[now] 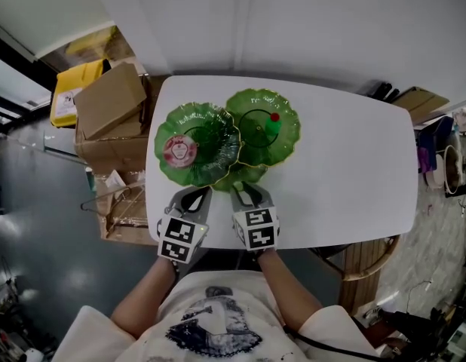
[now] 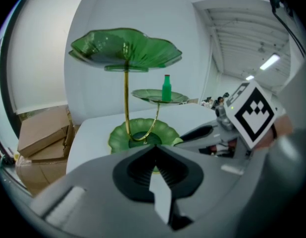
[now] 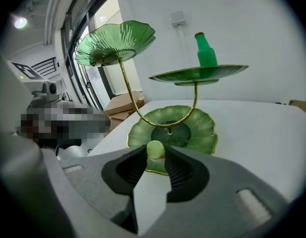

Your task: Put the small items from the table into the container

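Note:
A three-tier green leaf-dish stand rises on gold stems from the white table [image 1: 346, 172]. Its top dish [image 1: 210, 138] carries a round pink item [image 1: 180, 151]. The middle dish [image 1: 286, 138] holds a small green bottle [image 1: 272, 127] with a red cap, also upright in the right gripper view [image 3: 206, 51]. The lowest dish [image 3: 192, 128] lies just ahead of both grippers. My right gripper [image 3: 155, 152] is shut on a small pale green round item [image 3: 155, 148] at the near rim of that dish. My left gripper [image 2: 154, 150] is shut with nothing in it, beside the right one.
Cardboard boxes [image 1: 108, 100] and a yellow bin [image 1: 71, 89] stand off the table's left side. A wooden chair [image 1: 369, 262] sits at the near right corner. Both grippers [image 1: 218, 202] hover at the table's near edge.

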